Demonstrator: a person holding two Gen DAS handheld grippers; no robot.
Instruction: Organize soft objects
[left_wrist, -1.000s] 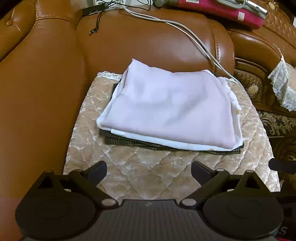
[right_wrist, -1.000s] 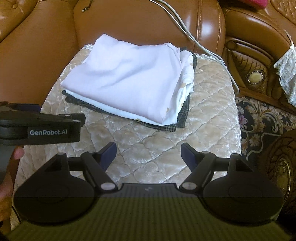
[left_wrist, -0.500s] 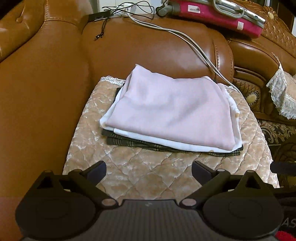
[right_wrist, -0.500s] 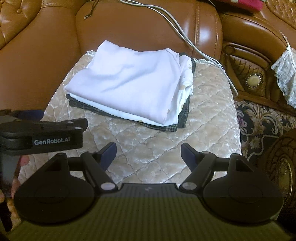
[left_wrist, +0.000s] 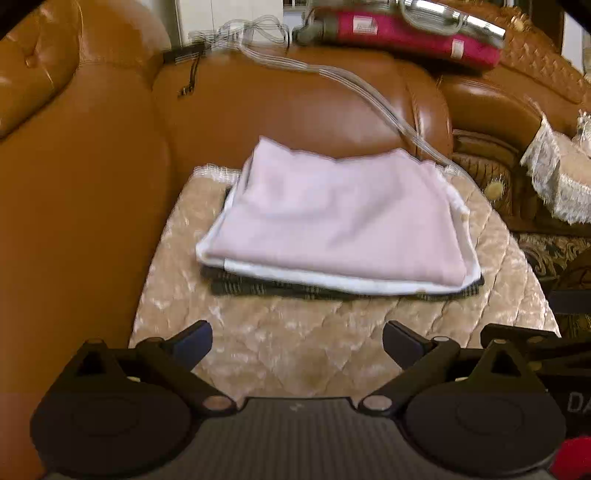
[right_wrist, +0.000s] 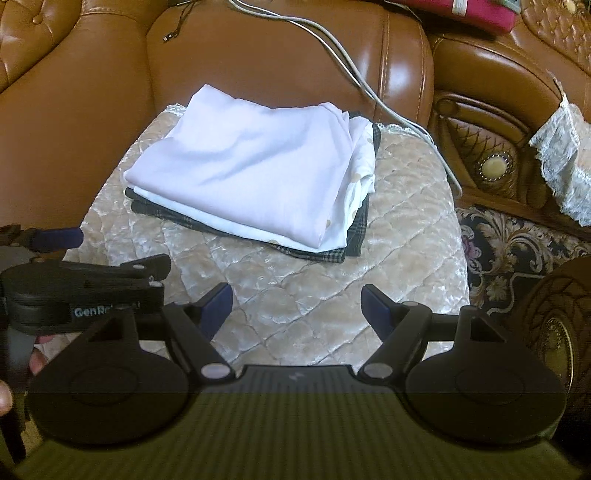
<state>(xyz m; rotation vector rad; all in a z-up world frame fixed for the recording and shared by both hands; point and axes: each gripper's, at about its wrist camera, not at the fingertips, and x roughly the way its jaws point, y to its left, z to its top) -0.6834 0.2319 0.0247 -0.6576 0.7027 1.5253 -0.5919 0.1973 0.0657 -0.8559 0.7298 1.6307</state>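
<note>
A folded stack of cloths lies on a beige quilted seat cushion (left_wrist: 295, 332) (right_wrist: 406, 229). The top one is a pale lilac cloth (left_wrist: 332, 218) (right_wrist: 251, 166), under it a white cloth with small dots (left_wrist: 332, 277) (right_wrist: 358, 184), and at the bottom a dark checked cloth (left_wrist: 258, 288) (right_wrist: 354, 240). My left gripper (left_wrist: 297, 341) hangs open and empty in front of the stack, apart from it. My right gripper (right_wrist: 297, 306) is open and empty too, above the cushion's front part. The left gripper's body (right_wrist: 85, 288) shows at the left of the right wrist view.
The cushion sits on a brown leather sofa (left_wrist: 92, 221) (right_wrist: 277, 66). Grey cables (left_wrist: 351, 88) (right_wrist: 332, 40) run over its backrest. A red object (left_wrist: 413, 37) lies behind the backrest. A carved armrest (right_wrist: 491, 147) with a lace cover (right_wrist: 561, 147) stands to the right, a patterned carpet (right_wrist: 509, 243) below.
Both grippers have drawn back and risen from the stack, which now looks smaller and farther off. The cloths have not moved. Both grippers stayed open.
</note>
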